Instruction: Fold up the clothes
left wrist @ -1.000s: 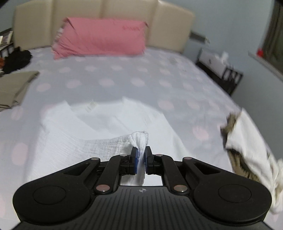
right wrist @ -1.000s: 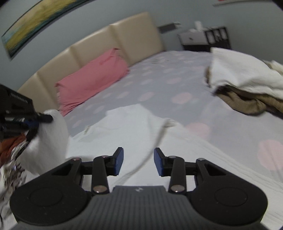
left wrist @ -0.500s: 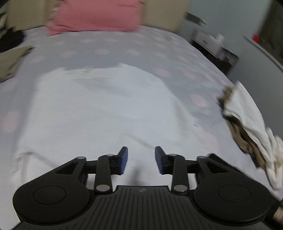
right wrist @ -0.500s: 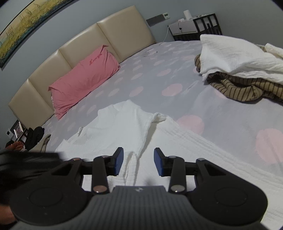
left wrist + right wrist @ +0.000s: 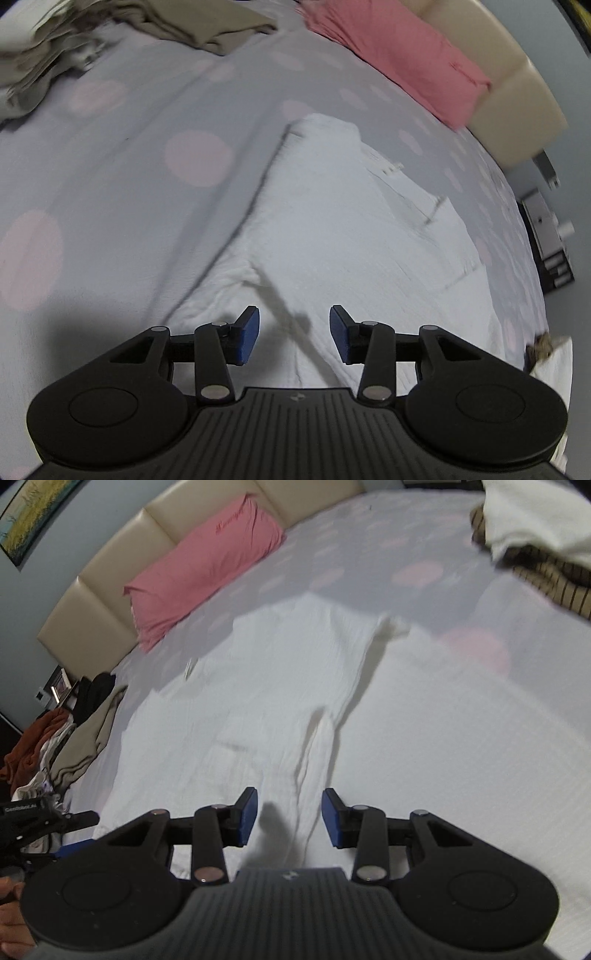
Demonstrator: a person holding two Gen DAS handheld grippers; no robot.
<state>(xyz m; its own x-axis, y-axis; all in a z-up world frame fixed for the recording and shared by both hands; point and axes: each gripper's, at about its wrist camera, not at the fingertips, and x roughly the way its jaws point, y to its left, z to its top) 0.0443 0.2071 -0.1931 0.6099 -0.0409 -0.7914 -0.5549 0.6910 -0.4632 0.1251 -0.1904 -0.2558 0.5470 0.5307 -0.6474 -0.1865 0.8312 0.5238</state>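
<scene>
A white textured garment [image 5: 332,229] lies spread flat on the bed, its near part folded over itself with a raised crease. My left gripper [image 5: 294,334] hovers open just above the garment's near left edge, nothing between its blue pads. The same white garment [image 5: 295,686] fills the middle of the right wrist view, with a long fold line running toward me. My right gripper [image 5: 289,819] is open over that fold, empty. The left gripper [image 5: 44,819] shows at the far left edge of the right wrist view.
The bed sheet [image 5: 147,155] is pale grey with pink dots. A pink pillow [image 5: 207,565] leans on the beige headboard [image 5: 110,583]. Beige and other clothes [image 5: 110,33] are piled at the left, a white and striped heap [image 5: 535,554] at the right. A black shelf [image 5: 546,236] stands beside the bed.
My left gripper let go of the white cloth it held pinched a second ago and opened. It then swung left over the garment's edge. The right gripper stayed open and dropped closer to the fold.
</scene>
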